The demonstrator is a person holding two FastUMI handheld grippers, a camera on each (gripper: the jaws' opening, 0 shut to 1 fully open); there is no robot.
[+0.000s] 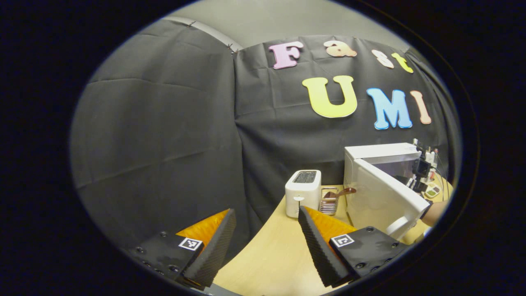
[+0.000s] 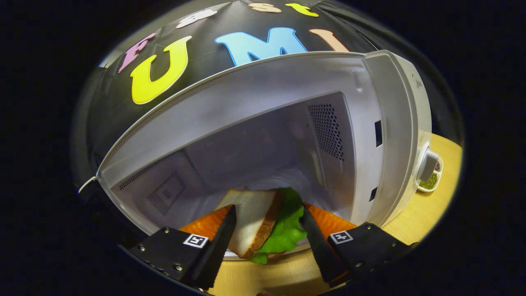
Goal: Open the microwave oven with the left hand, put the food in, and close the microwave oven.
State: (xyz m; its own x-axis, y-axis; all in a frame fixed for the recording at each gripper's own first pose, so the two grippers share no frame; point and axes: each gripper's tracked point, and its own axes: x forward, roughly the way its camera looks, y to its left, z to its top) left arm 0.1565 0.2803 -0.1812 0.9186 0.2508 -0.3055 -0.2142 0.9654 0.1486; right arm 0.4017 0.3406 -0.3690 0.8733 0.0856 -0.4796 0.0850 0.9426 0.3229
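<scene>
Right tongs [image 2: 268,236] spread to either side of the sandwich [image 2: 263,224]; contact of both fingers on it hard to tell, so a firm pinch not certain. Sandwich at the mouth of the microwave oven [image 2: 287,123], bread slice tilted on edge, green lettuce [image 2: 285,228] bulging toward the right finger, seemingly on a pale plate rim just above the surface [image 2: 411,213]. Likely light, soft and loosely stacked: bread crushable, lettuce slippery, layers apt to slide apart; best held gently across the bread faces, or carried by the plate. Right gripper level, aimed straight into the open cavity.

Left tongs [image 1: 267,242] spread wide, holding nothing, low over the surface, well apart from the open door [image 1: 382,201]. Toaster [image 1: 303,192] just left of the oven, a small rack [image 1: 328,201] between them. A hand [image 1: 435,211] near the door's handle edge
</scene>
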